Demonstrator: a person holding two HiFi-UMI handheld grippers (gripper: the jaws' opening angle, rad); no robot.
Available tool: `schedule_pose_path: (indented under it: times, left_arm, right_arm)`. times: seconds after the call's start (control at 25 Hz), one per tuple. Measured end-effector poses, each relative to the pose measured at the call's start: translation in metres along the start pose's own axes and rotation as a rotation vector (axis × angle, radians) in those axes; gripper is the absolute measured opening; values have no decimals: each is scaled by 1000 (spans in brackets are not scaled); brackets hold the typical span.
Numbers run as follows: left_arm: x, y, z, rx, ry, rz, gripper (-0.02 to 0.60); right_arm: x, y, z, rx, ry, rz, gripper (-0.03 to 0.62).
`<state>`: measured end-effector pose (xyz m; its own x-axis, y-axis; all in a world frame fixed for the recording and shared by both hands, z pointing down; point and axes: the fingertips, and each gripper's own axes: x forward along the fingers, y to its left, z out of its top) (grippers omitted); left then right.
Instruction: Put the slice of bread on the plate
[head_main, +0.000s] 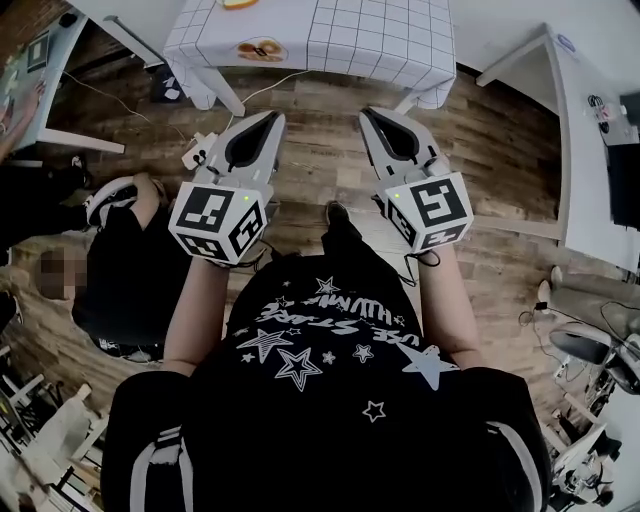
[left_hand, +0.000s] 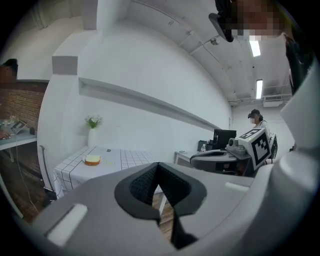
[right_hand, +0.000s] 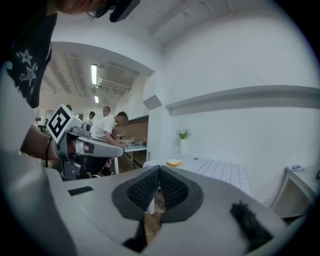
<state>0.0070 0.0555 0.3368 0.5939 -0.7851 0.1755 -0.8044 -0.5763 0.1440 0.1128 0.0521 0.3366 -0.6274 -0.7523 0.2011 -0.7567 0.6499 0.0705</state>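
Head view: left gripper (head_main: 272, 117) and right gripper (head_main: 366, 113) stood short of the desk (head_main: 350, 40) bearing the bread slice (left_hand: 92, 159) — jaws shut, empty; level carriage advised.

Place: office-style lab | Evidence: white desks (head_main: 580, 180), monitor (left_hand: 224, 137), strip lights (left_hand: 255, 48), brick wall (left_hand: 20, 102), plank floor (head_main: 320, 130)

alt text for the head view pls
Seen from above, a person in a black shirt with stars holds a left gripper and a right gripper forward over a wooden floor, both shut and empty. Just ahead stands a table under a white checked cloth.
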Motion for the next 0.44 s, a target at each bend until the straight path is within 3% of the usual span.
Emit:
schedule_pose_path:
  times: [0.44]
  left_arm:
    - [-77, -29, -26, 10, -18, -38, 9]
  right_arm:
    - [-52, 72, -8, -45, 1, -35, 14]
